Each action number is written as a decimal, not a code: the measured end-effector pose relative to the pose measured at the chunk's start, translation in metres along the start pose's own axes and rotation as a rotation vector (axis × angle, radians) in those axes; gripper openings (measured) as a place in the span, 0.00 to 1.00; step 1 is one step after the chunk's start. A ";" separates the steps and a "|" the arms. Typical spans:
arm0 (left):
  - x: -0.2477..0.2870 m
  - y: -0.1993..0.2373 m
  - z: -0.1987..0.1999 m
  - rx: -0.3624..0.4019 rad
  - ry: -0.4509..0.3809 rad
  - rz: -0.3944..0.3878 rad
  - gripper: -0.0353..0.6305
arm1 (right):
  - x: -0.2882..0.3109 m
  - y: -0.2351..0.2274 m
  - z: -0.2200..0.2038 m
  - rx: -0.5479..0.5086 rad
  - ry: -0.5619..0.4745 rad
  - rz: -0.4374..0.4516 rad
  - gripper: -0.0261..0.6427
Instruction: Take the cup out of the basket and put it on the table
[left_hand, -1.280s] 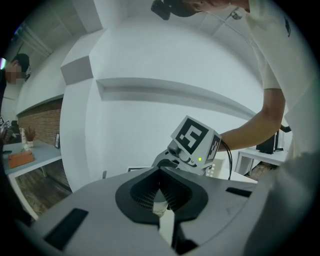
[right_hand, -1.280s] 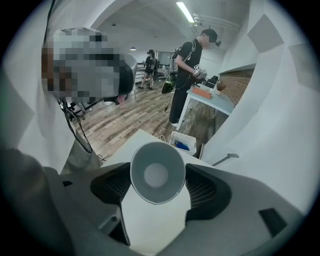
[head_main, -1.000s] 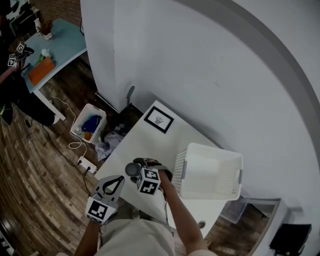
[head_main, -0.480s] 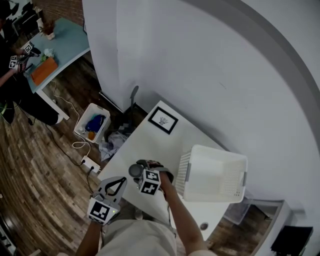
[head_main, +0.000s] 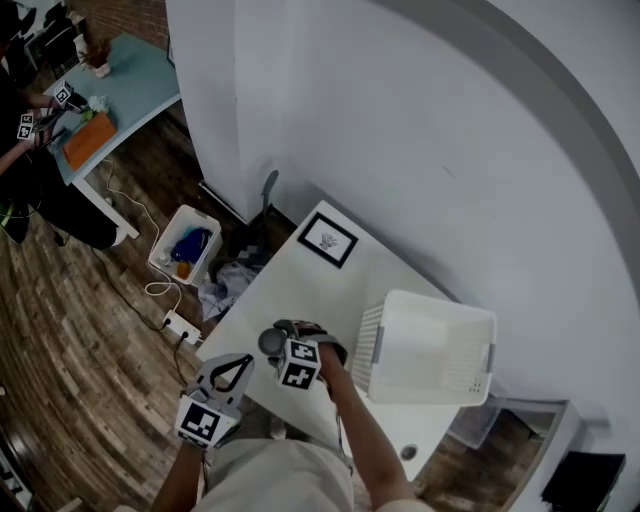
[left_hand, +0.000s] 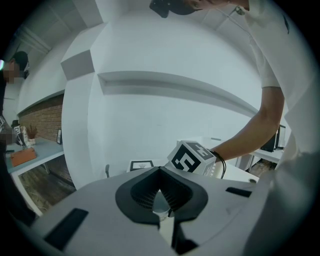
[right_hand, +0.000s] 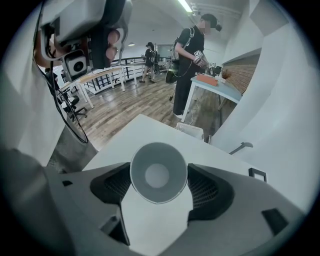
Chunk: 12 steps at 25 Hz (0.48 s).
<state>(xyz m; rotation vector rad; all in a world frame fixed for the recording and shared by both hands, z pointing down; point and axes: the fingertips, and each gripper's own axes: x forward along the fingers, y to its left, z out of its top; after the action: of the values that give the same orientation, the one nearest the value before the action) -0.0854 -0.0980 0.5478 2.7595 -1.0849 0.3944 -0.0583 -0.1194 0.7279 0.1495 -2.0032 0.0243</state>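
A small grey cup (head_main: 269, 341) is held over the front-left part of the white table (head_main: 300, 290), with my right gripper (head_main: 276, 339) shut on it. In the right gripper view the cup (right_hand: 158, 172) shows its open mouth between the two dark pads (right_hand: 112, 186). I cannot tell whether it touches the tabletop. The white slatted basket (head_main: 368, 345) stands on the table to the right of the cup. My left gripper (head_main: 238, 362) hangs just off the table's front-left edge, its jaws closed together at the tips with nothing held (left_hand: 160, 172).
A black-framed picture (head_main: 326, 240) lies at the table's far corner. On the wooden floor to the left are a white bin (head_main: 185, 255) and a power strip (head_main: 175, 325). A person stands by a blue table (head_main: 120, 95) further off.
The head view shifted slightly a second ago. Both grippers and the cup stay where they were.
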 end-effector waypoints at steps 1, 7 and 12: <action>0.000 0.000 0.000 -0.002 -0.001 0.000 0.05 | 0.000 0.000 0.000 -0.005 0.005 0.000 0.55; -0.002 0.000 -0.001 0.002 0.000 -0.003 0.05 | 0.000 0.003 -0.001 -0.026 0.028 0.006 0.55; 0.000 -0.001 0.000 0.002 0.002 -0.005 0.05 | -0.003 0.006 -0.001 -0.031 0.033 0.015 0.55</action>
<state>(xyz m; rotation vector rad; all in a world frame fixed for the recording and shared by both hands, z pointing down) -0.0852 -0.0971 0.5477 2.7627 -1.0770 0.3975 -0.0569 -0.1133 0.7258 0.1129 -1.9708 0.0051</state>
